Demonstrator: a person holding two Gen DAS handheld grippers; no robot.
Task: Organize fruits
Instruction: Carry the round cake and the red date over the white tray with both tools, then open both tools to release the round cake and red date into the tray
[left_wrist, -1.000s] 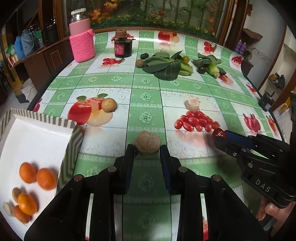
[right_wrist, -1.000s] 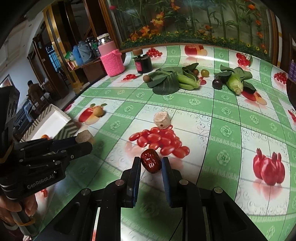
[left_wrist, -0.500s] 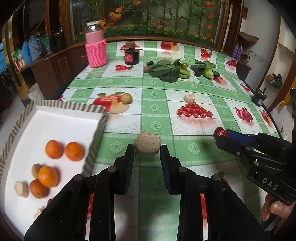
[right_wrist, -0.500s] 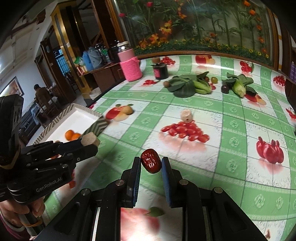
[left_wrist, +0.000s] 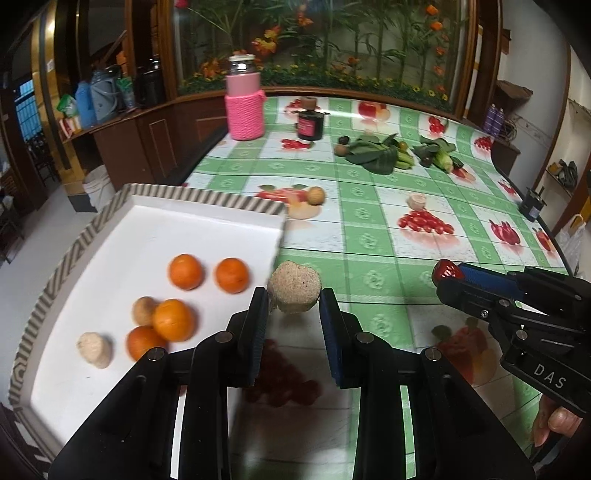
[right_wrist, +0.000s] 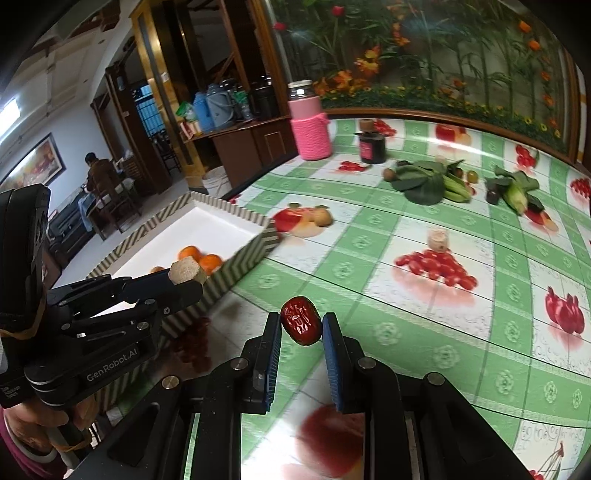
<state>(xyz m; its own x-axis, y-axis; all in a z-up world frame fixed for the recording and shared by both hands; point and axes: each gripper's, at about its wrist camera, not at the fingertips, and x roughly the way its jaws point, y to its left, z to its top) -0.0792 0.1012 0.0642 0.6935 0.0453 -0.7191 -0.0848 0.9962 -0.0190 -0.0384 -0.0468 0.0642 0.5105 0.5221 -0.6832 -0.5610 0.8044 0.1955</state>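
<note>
Both grippers have travelled toward the tray (left_wrist: 207, 206). Left gripper (left_wrist: 293, 314), clamped on the puck (left_wrist: 294, 286), hangs at the tray's near corner; right gripper (right_wrist: 301, 334) pinches the date (right_wrist: 300, 325) beside it. Clear the rim fully before releasing, away from the oranges (left_wrist: 185, 271).

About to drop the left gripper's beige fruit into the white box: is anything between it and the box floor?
Only the box's striped wall. The beige fruit sits at the box's right edge, and bare floor lies beyond.

Your tongs (left_wrist: 294, 321) are matte black with blue ribbed pads and silver screws; "DAS" sits at 4 o'clock, "GenRobot.AI" opposite, plus your pink sleeve.
</note>
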